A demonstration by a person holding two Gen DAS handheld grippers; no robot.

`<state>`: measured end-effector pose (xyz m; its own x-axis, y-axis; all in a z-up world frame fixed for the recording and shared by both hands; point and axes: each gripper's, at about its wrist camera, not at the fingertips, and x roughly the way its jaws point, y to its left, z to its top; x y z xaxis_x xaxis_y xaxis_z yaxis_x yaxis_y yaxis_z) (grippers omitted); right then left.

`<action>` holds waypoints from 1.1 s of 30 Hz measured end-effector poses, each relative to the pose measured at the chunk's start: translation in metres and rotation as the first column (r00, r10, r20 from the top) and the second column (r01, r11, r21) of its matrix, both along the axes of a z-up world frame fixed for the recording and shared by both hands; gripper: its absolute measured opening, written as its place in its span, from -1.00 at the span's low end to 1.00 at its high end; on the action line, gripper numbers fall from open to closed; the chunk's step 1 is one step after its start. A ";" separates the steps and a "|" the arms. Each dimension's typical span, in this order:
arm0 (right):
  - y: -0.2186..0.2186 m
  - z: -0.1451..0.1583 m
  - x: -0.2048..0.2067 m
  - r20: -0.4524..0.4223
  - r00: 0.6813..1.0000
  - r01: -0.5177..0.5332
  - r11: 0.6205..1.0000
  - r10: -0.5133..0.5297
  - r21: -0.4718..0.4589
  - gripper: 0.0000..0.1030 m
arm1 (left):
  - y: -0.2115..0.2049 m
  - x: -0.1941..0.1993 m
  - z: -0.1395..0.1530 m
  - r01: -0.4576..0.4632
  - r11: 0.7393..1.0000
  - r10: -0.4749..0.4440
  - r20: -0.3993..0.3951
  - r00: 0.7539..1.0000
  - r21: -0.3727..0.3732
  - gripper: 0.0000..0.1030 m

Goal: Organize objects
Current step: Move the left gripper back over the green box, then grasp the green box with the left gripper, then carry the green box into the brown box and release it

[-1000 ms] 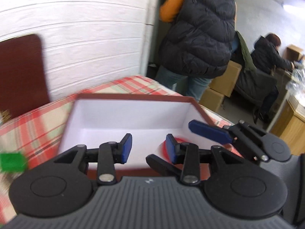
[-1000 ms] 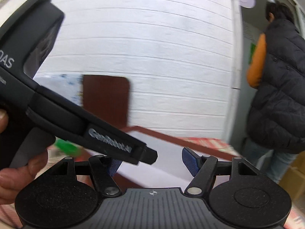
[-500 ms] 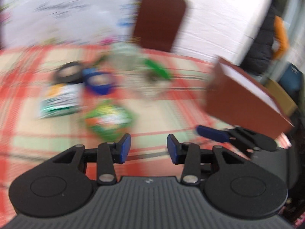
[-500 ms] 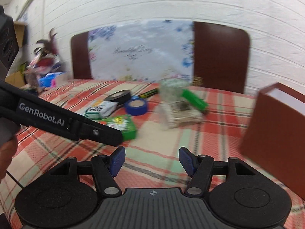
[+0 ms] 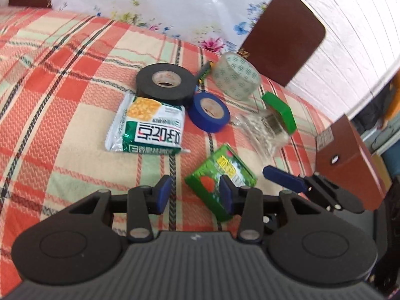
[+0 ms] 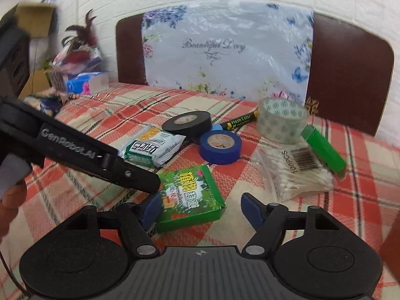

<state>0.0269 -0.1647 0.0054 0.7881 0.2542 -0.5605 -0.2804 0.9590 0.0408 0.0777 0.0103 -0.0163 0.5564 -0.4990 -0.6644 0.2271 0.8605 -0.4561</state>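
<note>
The left hand-held gripper (image 5: 193, 195) hovers with fingers apart, empty, over the plaid-covered counter (image 5: 62, 95). The right hand-held gripper (image 6: 201, 208) is spread wide, empty, around a green box (image 6: 191, 200) lying flat near the front. Farther off lie a snack packet (image 5: 150, 127), a blue tape roll (image 5: 209, 112) touching a black tape roll (image 5: 165, 83), a clear tape roll (image 5: 236, 76) and a cotton swab bag (image 6: 300, 172). Only the left view shows the brown box (image 5: 350, 160) at right. Only the right view shows the marker (image 6: 238, 120) lettering and clutter (image 6: 80, 75) far left.
</note>
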 end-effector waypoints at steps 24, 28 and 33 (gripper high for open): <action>-0.001 0.028 -0.046 0.228 0.972 0.095 0.981 -0.055 -0.167 0.13 | -0.069 -0.025 0.059 0.178 0.984 -0.177 0.164 0.970 0.010 -0.34; -0.037 0.055 -0.068 0.354 0.921 0.239 0.954 -0.163 -0.181 0.14 | -0.120 -0.031 0.093 0.278 0.960 -0.276 0.258 0.926 0.031 -0.34; -0.106 0.073 -0.090 0.407 0.850 0.417 0.900 -0.335 -0.130 0.14 | -0.206 -0.037 0.113 0.416 0.905 -0.420 0.316 0.850 0.085 -0.33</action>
